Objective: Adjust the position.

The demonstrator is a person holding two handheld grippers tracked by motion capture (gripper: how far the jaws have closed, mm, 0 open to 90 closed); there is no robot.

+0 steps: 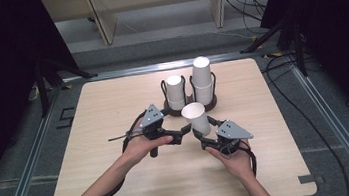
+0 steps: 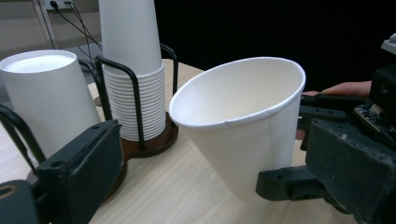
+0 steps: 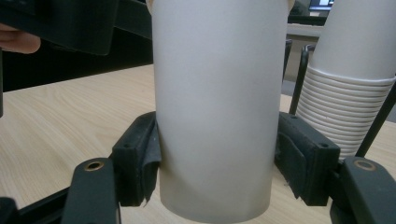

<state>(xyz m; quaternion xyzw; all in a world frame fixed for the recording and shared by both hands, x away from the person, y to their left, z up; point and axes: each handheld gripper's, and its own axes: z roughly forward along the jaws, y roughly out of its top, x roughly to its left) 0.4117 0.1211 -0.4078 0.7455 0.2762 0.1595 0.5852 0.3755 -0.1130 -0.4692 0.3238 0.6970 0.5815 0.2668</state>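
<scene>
even overhead light, soft shadows on table [image 1: 113, 110]; dark surroundings; high view slightly soft; near claws blurred.

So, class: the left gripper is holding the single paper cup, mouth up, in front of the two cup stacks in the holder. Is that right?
Not quite. The right gripper is shut on the paper cup, as the right gripper view shows; the left gripper is open beside it. The rest holds: mouth up, in front of the cup stacks in the holder.

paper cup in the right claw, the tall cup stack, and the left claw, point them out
paper cup [image 3: 217, 107], right gripper view, middle of its side wall
tall cup stack [image 1: 203, 82], high view, middle of the stack
left claw [image 2: 224, 186], left gripper view, midway between its fingertips
</scene>
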